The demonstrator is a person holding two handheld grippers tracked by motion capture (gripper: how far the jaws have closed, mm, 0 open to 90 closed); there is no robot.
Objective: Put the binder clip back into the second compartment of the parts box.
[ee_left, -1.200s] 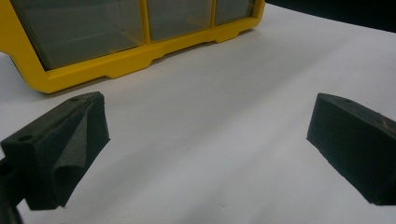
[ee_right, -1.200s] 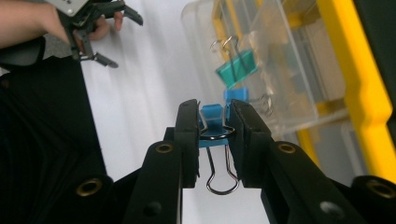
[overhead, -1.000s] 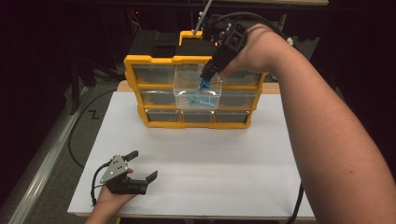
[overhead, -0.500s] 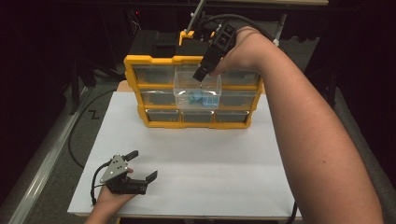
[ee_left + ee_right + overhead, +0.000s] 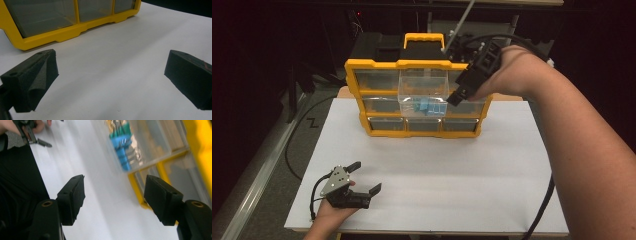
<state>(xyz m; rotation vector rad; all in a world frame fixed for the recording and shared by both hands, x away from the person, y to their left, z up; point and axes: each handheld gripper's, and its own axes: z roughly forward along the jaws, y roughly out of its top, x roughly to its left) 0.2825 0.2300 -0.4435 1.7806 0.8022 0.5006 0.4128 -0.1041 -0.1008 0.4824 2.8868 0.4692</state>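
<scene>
Dark surroundings frame a white bench [image 5: 427, 175] on which a yellow plastic organiser cabinet with clear drawers [image 5: 417, 95] stands at the far edge. Its middle clear drawer [image 5: 423, 92] is pulled out toward the person, and small blue clip-like parts [image 5: 426, 106] lie on its floor; in the right gripper view they show through the drawer wall [image 5: 121, 147], blurred. The other drawers are pushed in, and I cannot tell what they hold.

A second ago the right gripper [image 5: 460, 92] reached down into that drawer; now it has swung out to the drawer's right side, and its fingers [image 5: 72, 197] have just been opening and stand released with nothing between them. That reads as a part dropped off, or a grasp let go, so the blue parts stay in the drawer, which probably still has to be pushed shut.

The left gripper [image 5: 362, 180] rests near the bench's front edge, fingers [image 5: 32, 80] spread wide and empty, unmoved.
</scene>
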